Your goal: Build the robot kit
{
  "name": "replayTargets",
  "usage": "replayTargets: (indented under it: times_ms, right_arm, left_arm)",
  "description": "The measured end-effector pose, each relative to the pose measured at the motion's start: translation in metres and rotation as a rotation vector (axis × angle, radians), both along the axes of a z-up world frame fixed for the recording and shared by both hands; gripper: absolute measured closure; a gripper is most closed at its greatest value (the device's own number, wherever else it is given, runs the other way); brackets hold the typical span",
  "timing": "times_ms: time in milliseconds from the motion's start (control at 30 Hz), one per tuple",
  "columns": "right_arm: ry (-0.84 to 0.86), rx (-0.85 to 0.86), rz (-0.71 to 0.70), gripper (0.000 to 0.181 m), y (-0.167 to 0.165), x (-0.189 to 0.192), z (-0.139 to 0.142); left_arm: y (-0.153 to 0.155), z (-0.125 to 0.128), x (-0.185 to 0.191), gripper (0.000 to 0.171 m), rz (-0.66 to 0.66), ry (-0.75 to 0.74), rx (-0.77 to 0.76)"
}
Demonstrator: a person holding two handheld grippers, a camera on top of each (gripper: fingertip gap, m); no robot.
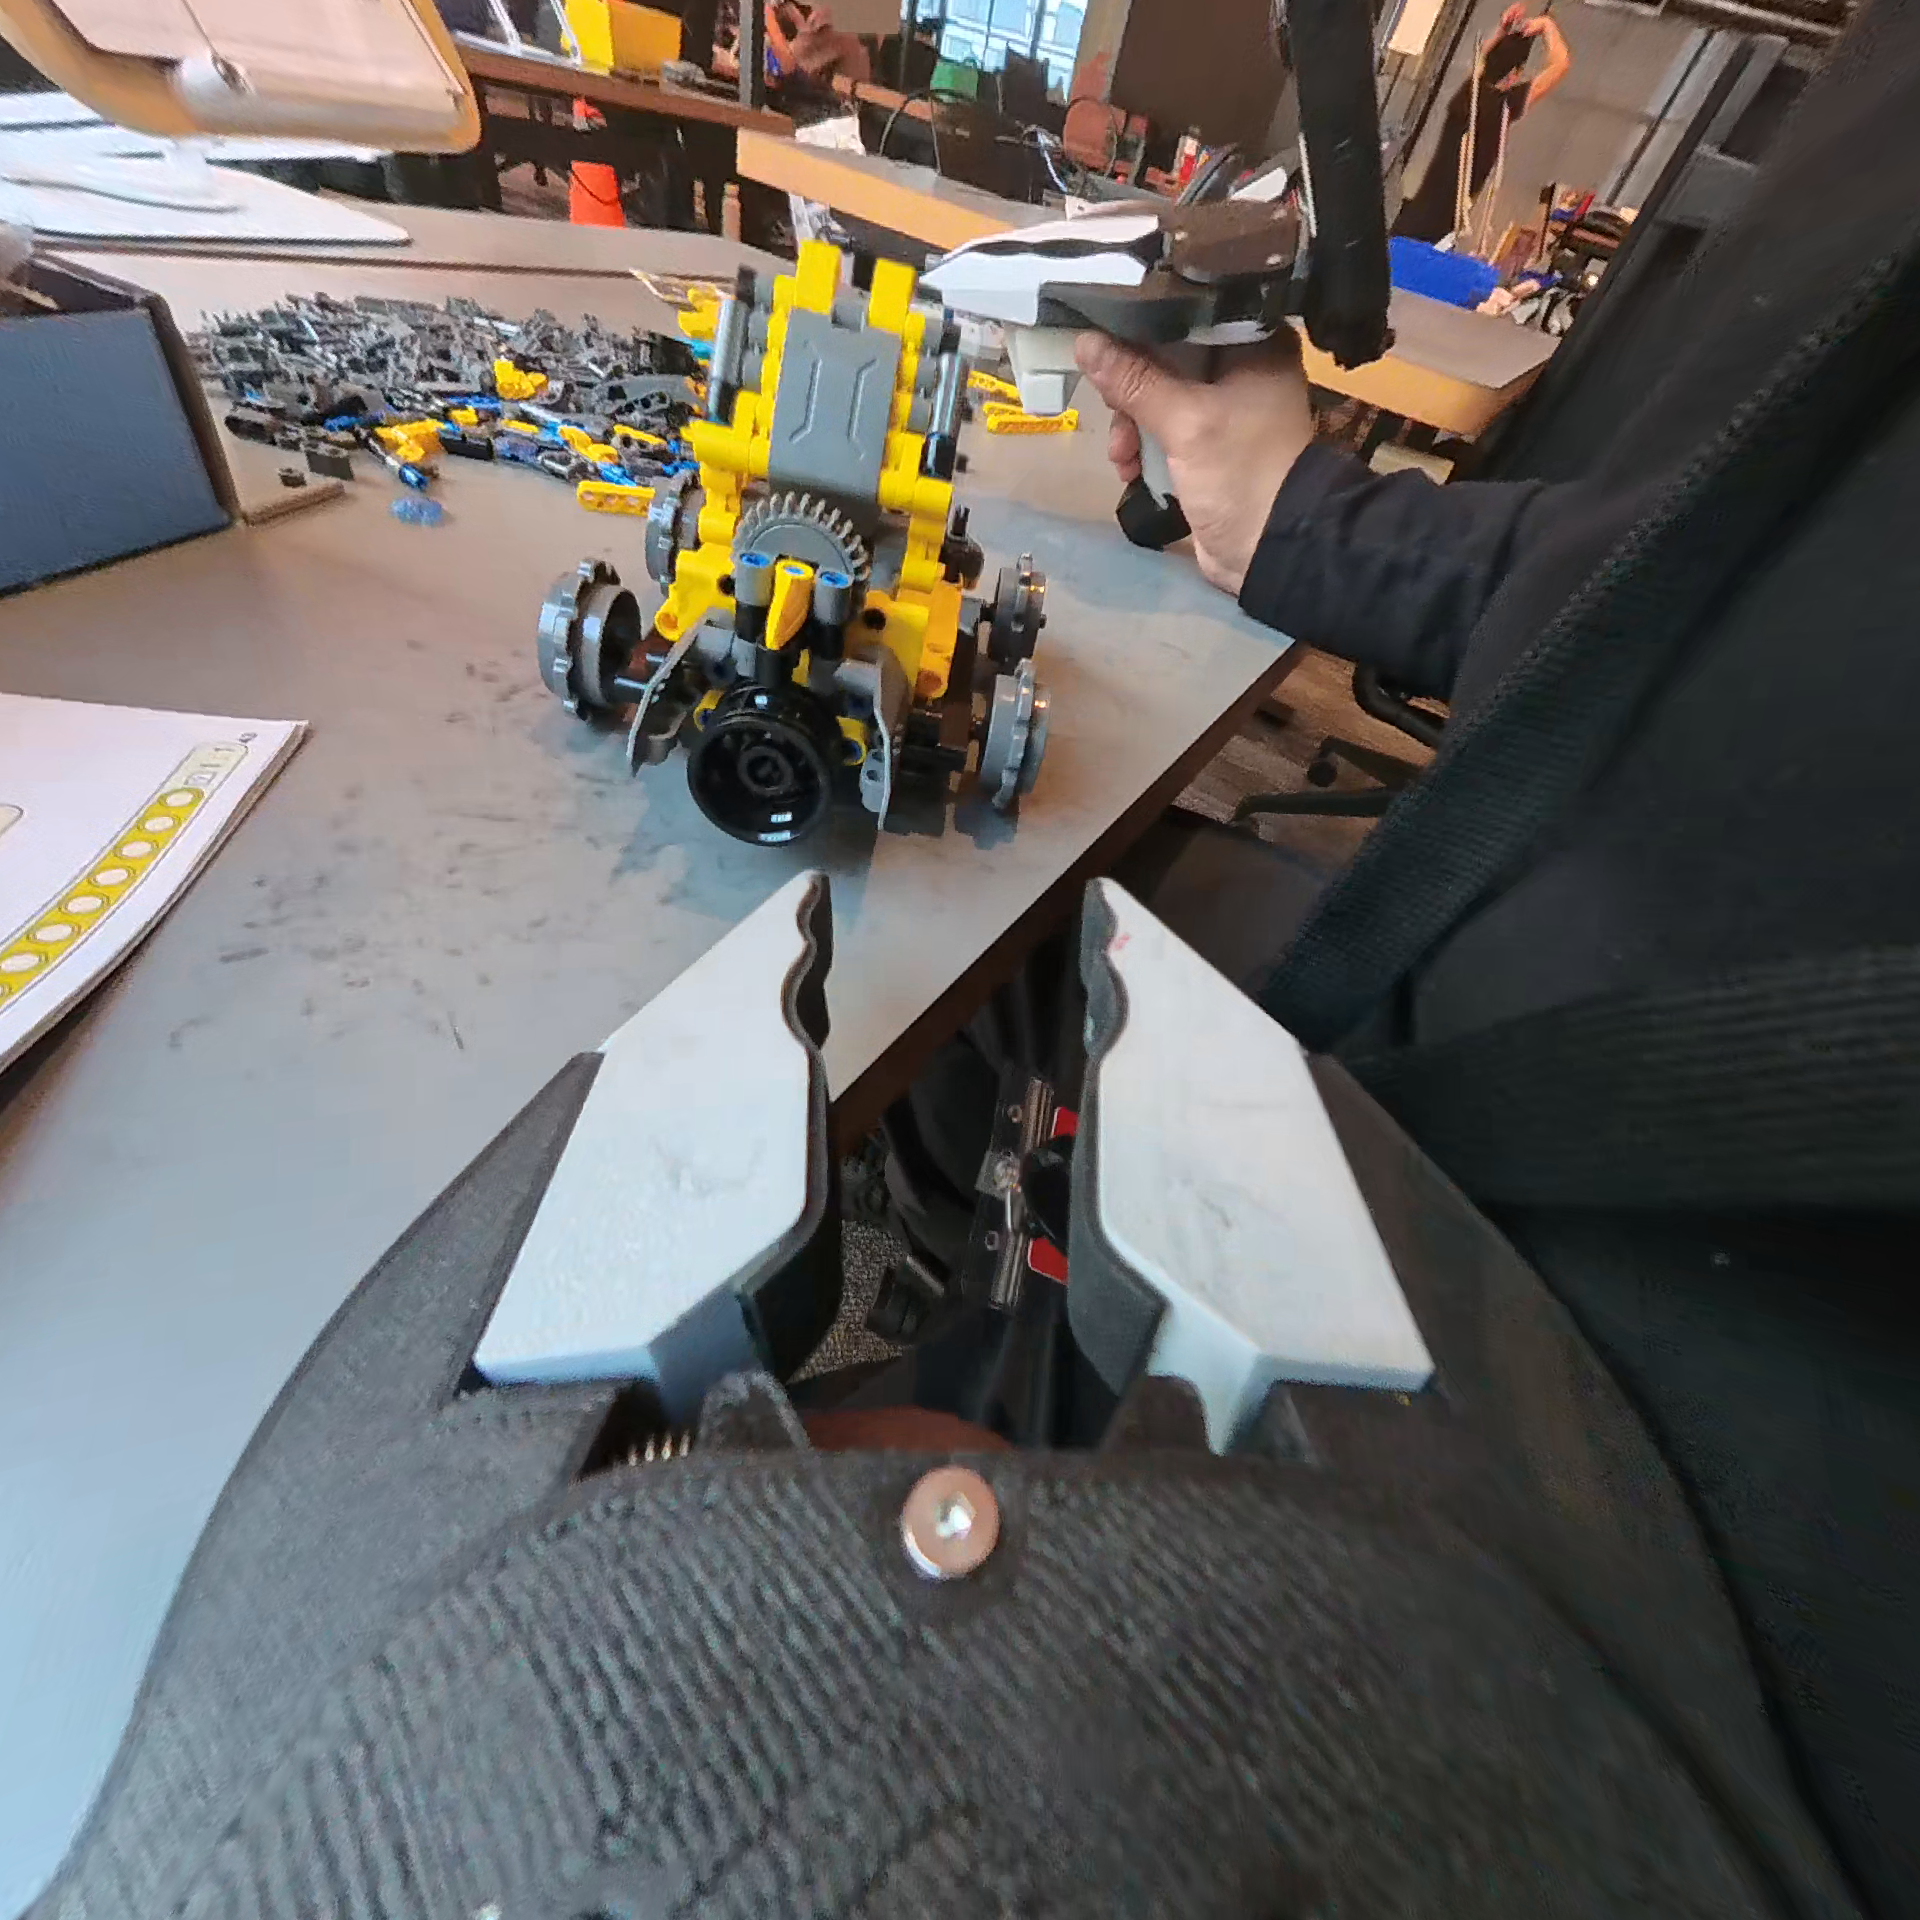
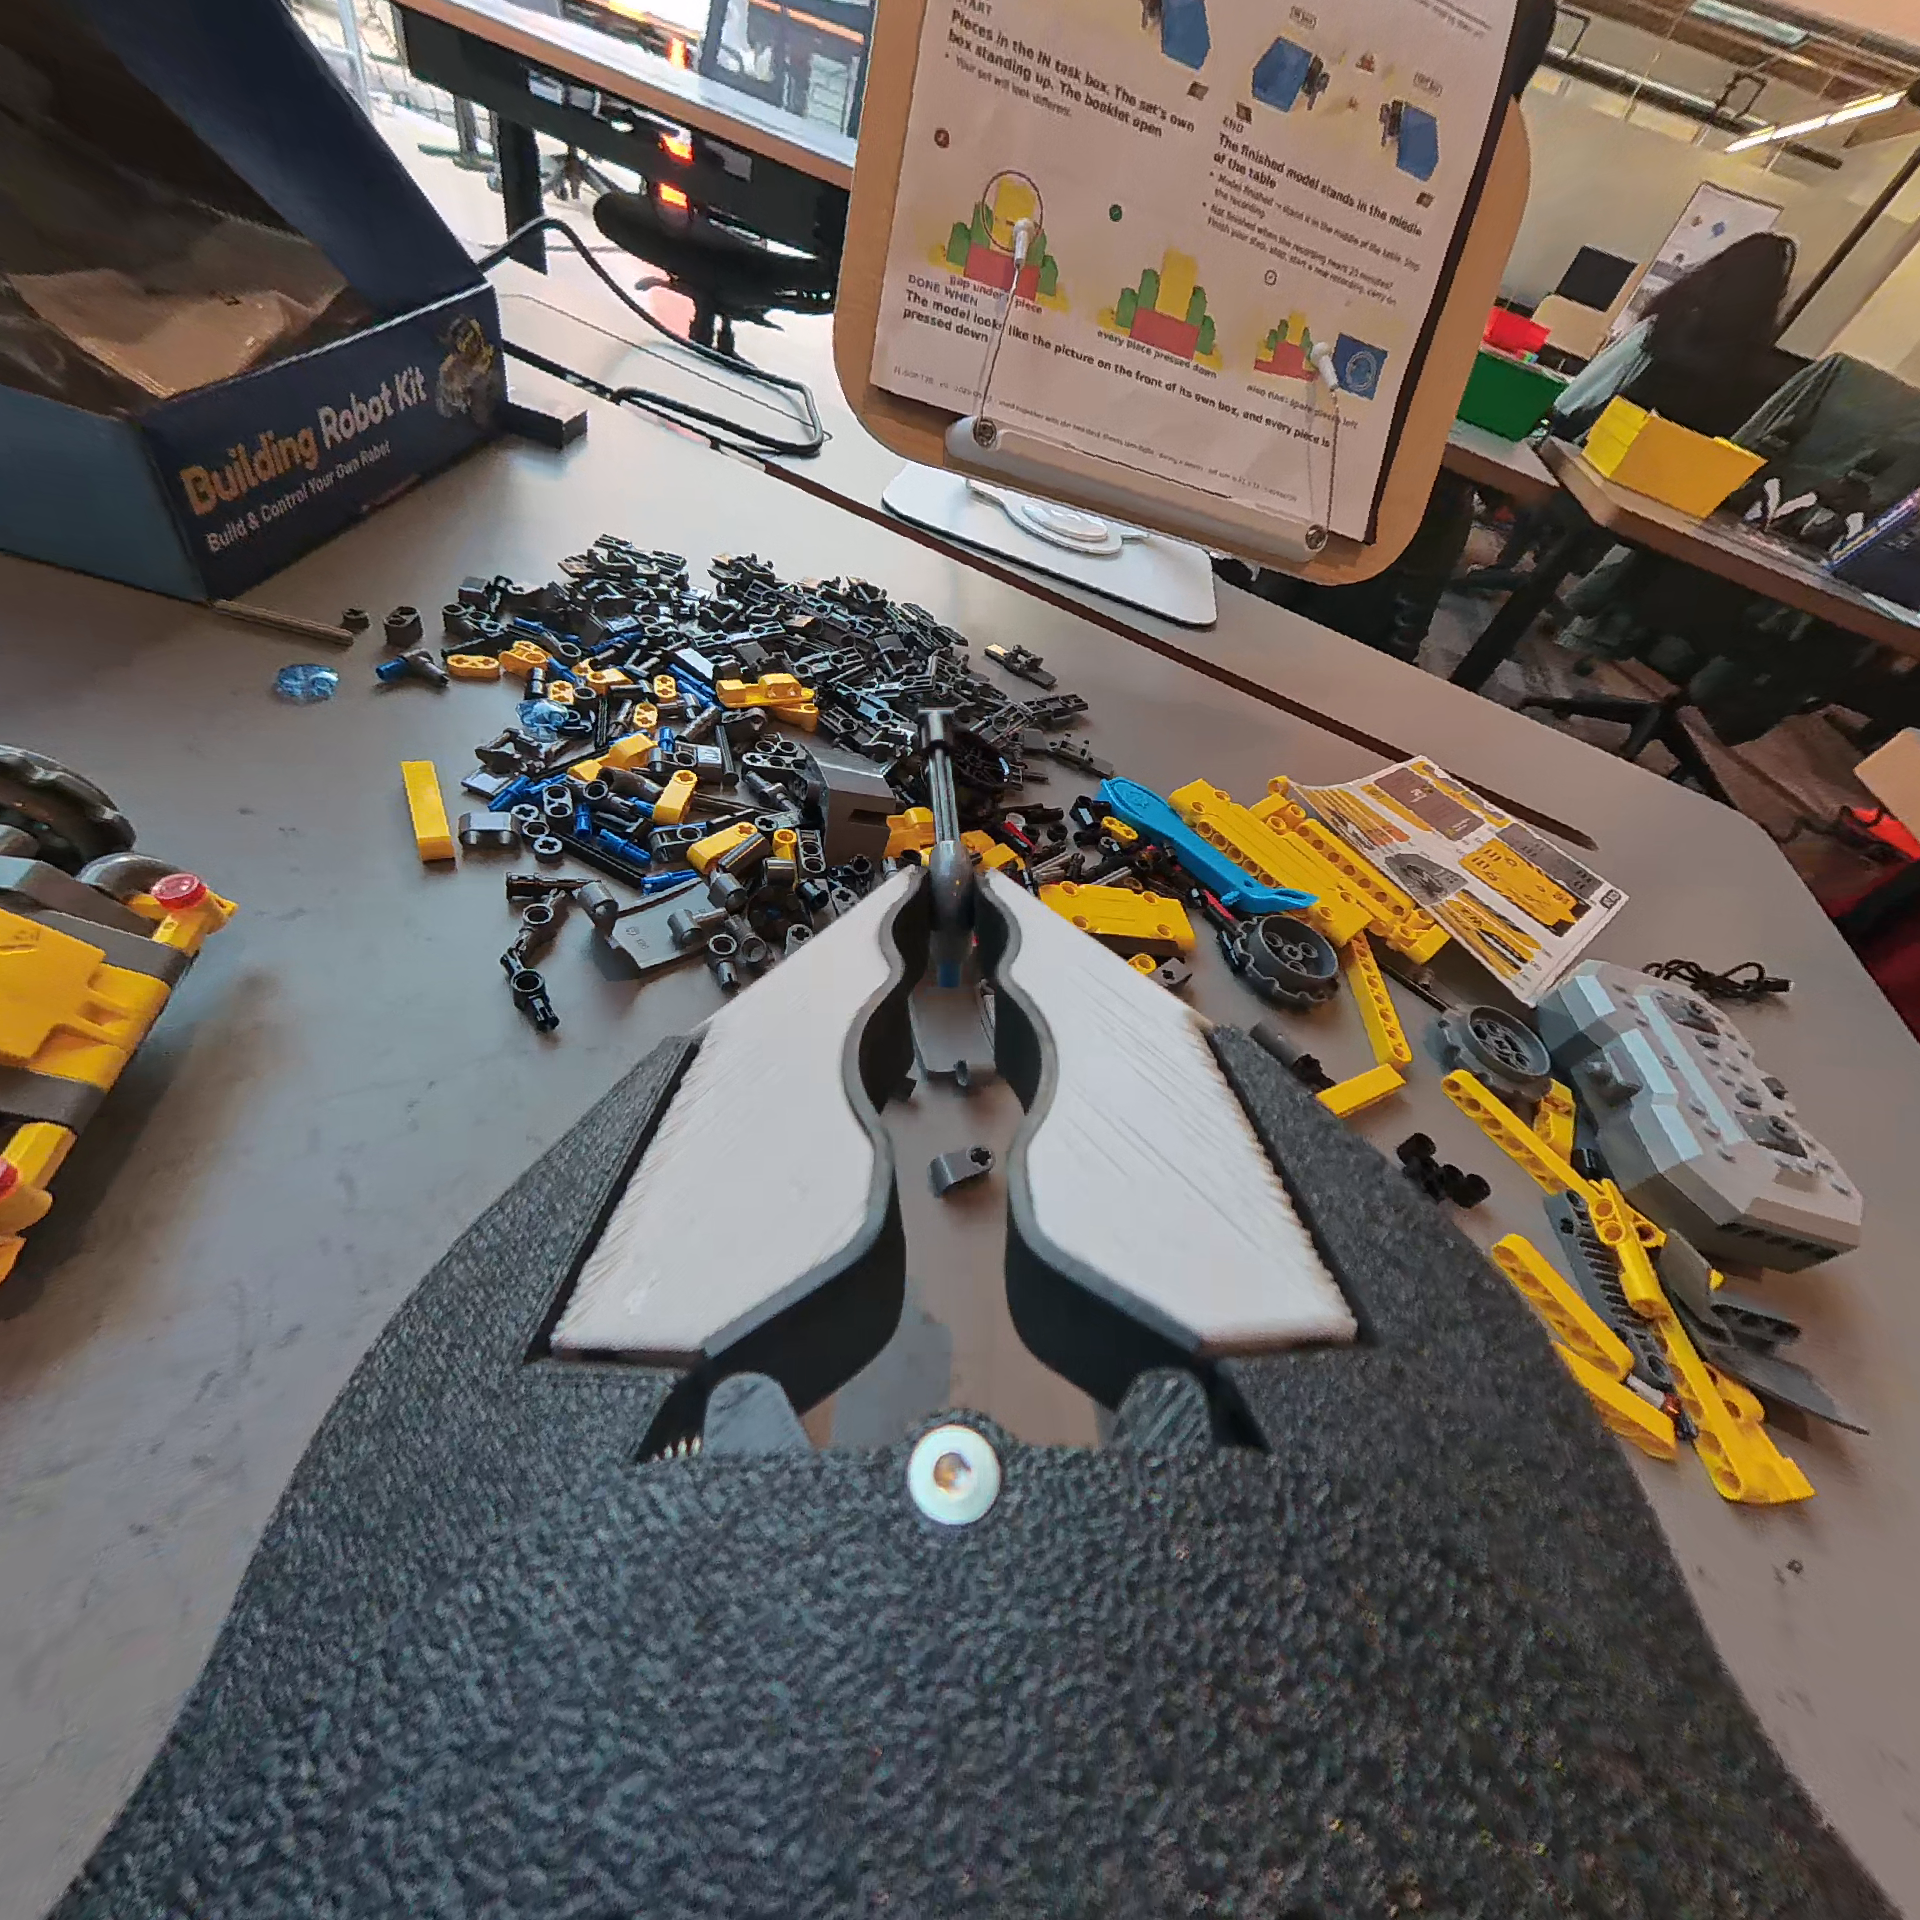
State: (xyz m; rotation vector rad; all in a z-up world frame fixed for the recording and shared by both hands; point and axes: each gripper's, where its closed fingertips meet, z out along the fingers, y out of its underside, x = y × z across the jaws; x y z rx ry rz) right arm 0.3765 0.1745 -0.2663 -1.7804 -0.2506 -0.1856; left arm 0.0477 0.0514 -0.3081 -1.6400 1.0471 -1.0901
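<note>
Grey plastic is what your right claw [image 2: 948, 891] has clenched at its tips: a slim dark-grey rod piece [image 2: 943, 821] that sticks up and forward out of the fingers, above the near edge of the loose parts pile [image 2: 727, 727]. That pile of black, blue and yellow pieces spreads over the grey counter [image 2: 260, 1195] ahead of you. Just right of the claw lie a blue tool [image 2: 1205, 847], long yellow beams [image 2: 1288, 852], a folded instruction sheet [image 2: 1455, 862] and a grey control unit [image 2: 1704, 1122]. A small grey connector [image 2: 961, 1166] rests on the counter between the fingers. A dark-blue kit box [image 2: 312, 447] stands far left, and a paper sheet on a stand [image 2: 1164, 239] stands beyond the pile.

Your left claw [image 1: 956, 914] hangs released and holds nothing, at the near counter edge just short of the yellow-and-grey wheeled model [image 1: 800, 582]. An open booklet [image 1: 114, 831] lies to its left.
</note>
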Motion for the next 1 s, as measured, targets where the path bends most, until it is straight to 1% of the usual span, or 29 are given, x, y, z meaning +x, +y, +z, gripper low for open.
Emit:
replayTargets:
  times_ms: [133,467,667,1000]
  right_arm:
    - [-0.044,-0.007,-0.002,0.175,0.001,-0.003,-0.002]
    - [-0.076,-0.029,-0.021,0.175,0.003,-0.002,-0.006]
    - [-0.089,-0.03,-0.025,0.175,0.003,-0.002,-0.006]
    - [-0.104,-0.034,-0.029,0.175,0.003,-0.002,-0.007]
  left_arm:
    - [0.003,-0.008,-0.002,0.124,-0.012,0.007,-0.07]
    - [-0.001,-0.008,-0.008,0.124,-0.03,0.011,-0.079]
    - [-0.006,-0.012,-0.005,0.122,-0.063,0.025,-0.121]
    - [-0.008,-0.012,-0.005,0.122,-0.056,0.044,-0.117]
